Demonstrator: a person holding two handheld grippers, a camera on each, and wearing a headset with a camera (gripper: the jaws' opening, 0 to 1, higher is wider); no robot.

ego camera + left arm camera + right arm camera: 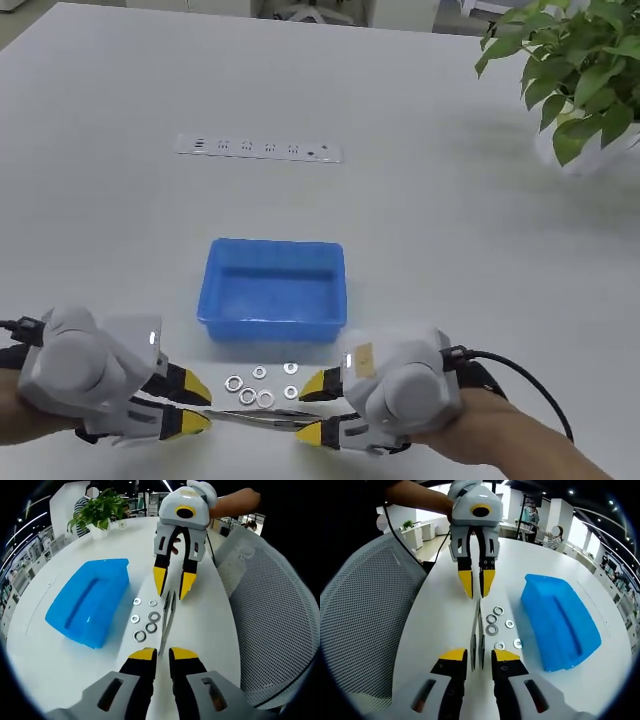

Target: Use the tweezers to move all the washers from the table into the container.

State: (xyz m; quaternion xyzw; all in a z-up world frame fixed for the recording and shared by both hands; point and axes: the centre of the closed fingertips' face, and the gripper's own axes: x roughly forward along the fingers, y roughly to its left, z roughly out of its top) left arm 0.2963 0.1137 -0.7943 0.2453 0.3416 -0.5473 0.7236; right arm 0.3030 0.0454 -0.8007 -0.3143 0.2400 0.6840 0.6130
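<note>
With my left gripper (203, 405) and right gripper (305, 408) both parted and empty, one at each end of the tweezers (255, 416), I'm only at pick-up: next I reckon I must close on them, the washers (258, 385) lying just beyond my fingertips, short of the container (272, 285).

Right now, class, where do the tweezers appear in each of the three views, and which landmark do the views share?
Head view: tweezers low centre, lying on the table between the left claw and right claw.
Left gripper view: centre, running up from its own claw, right of the washers.
Right gripper view: centre, reaching into its own claw, left of the washers.
Shared landmark: the blue container beside the washers.
</note>
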